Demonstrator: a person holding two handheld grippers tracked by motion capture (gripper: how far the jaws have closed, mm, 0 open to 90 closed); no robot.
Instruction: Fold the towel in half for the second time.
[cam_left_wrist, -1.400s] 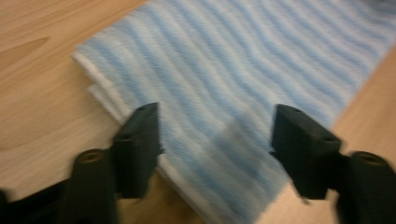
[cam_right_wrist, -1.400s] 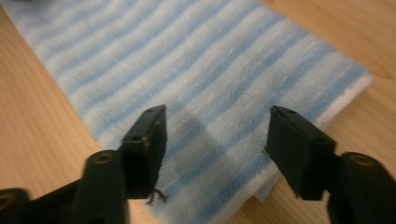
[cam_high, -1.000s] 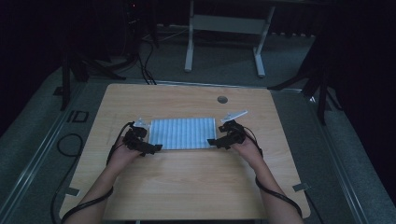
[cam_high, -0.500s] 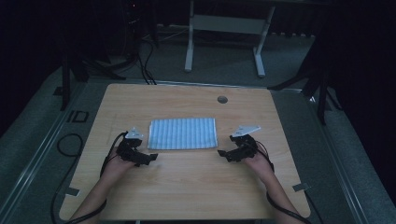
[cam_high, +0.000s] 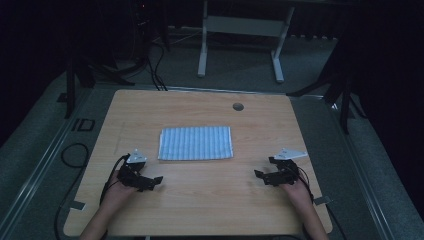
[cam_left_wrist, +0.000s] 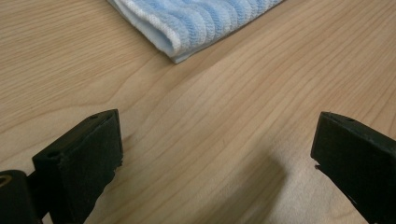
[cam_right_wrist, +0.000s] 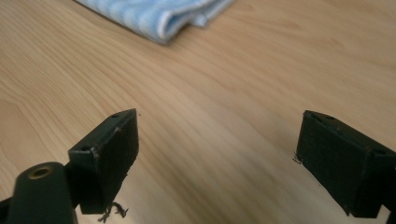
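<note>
A: Where's the cloth (cam_high: 196, 143)?

B: Flat and folded into a rectangle, mid tabletop (cam_high: 200, 205), well this side of the small round hole (cam_high: 238, 106). Blue-and-white stripes. Nothing touching it.

A: Grippers?

B: Left hand-held gripper (cam_high: 148, 182) sits near the cloth's near-left corner, a bit toward the person. Right hand-held gripper (cam_high: 266, 177) is off past the near-right corner, farther away. Both released, jaws wide apart, bare wood between them in each gripper view.

A: Holding anything?

B: No. The left gripper view has a folded corner (cam_left_wrist: 180, 44) just ahead; the right gripper view has the other corner (cam_right_wrist: 163, 28) ahead.

A: Step?

B: Looks like between folds, or done; the high view is dim, so layer count is unclear.

A: Next move?

B: If another fold is due, each gripper must go to its cloth corner, slide one jaw under the edge, pinch all layers, then lift evenly.
</note>
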